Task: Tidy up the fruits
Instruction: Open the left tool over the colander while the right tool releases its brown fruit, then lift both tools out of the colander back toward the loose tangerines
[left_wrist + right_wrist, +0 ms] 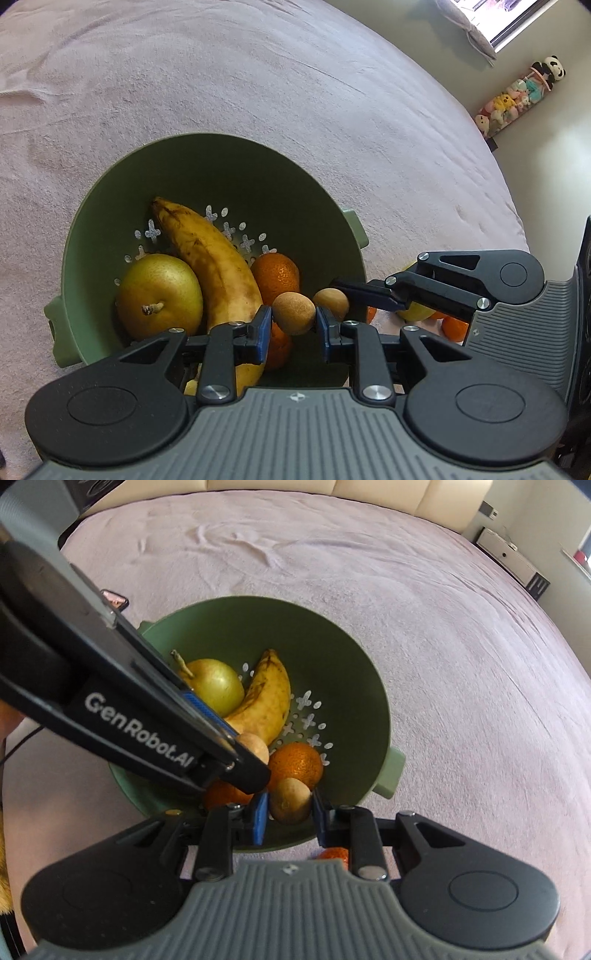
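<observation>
Starting at the left of the left wrist view, the green colander (92, 206) sits on the pink bedcover (295, 74), and at about 8 o'clock inside it lies a yellow pear (160, 295), stem toward me. Just right of it, touching, the banana (210, 266) runs from 11 o'clock down to 6, freckled brown; I judge it soft and easily bruised. At 4 o'clock sits a mandarin (277, 273).

My left gripper (293, 326) is clamped on a small round tan fruit (293, 313), pads pressing either side at its widest girth, held above the bowl's near rim. It looks light, firm and rough-skinned, so I expect little slip; being round, it could roll out if the pads sat off the equator.

Further right, the right gripper (338, 301) comes in from 3 o'clock, closed on a second tan fruit (330, 302), near the first. Beyond it, loose mandarins (454, 328) and something yellow lie on the cover.

In the right wrist view the right gripper (290, 812) pinches its tan fruit (290, 799) across the middle, over the colander's near wall at 6 o'clock. Thin shell, I would guess: gentle pressure only, and a low release so neither fruit bounces off the mandarin below.
</observation>
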`<state>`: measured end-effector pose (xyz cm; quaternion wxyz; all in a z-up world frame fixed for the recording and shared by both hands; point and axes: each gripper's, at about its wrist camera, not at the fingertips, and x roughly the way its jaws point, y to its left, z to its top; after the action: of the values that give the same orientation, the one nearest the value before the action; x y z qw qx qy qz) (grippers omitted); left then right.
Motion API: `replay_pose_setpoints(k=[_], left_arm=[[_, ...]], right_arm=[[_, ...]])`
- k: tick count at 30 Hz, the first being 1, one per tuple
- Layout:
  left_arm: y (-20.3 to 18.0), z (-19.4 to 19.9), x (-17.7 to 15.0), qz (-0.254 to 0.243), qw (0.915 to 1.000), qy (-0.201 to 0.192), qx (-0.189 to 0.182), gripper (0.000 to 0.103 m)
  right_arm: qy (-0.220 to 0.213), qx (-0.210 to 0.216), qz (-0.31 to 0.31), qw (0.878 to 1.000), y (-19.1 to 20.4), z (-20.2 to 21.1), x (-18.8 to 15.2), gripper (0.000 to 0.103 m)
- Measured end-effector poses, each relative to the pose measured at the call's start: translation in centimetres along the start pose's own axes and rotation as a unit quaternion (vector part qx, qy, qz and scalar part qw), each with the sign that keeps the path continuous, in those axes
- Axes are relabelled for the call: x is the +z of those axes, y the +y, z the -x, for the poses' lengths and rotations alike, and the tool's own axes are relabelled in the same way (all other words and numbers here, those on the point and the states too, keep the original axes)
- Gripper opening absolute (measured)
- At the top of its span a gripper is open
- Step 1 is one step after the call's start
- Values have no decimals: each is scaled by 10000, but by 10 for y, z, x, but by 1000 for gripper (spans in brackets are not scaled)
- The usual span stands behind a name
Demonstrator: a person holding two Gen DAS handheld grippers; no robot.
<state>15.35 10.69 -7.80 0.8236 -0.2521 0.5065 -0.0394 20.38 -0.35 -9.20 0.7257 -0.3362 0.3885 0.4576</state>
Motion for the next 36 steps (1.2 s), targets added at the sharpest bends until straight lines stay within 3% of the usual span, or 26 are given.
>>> replay_pose_setpoints(k=[7,11,18,29,32,33,36], left_arm=[[2,1,2,136,9999,31,12,39],[0,2,2,128,9999,31,-79,57],[-7,13,3,74,9999,-113,16,57],[-28,35,0,-331,9983,-454,146,57],[-36,41,-3,-475,9972,-559,123,57],[-40,43,-6,-559,9966,-586,119,57],[-55,45,-13,-880,9940,-646,87,57]], right_arm=[[28,-21,35,10000,5,-1,2,24],[-10,0,34,10000,5,0,2,36],[-30,-19,-1,10000,6,9,1,38],[-428,-268,-699,9963,-7,41,-8,45],[-604,-490,-1108,9908,-7,56,-21,47],[-668,-560,-1287,9878,-8,61,-27,52],[-900,-811,-1966,9730,-7,78,-47,58]])
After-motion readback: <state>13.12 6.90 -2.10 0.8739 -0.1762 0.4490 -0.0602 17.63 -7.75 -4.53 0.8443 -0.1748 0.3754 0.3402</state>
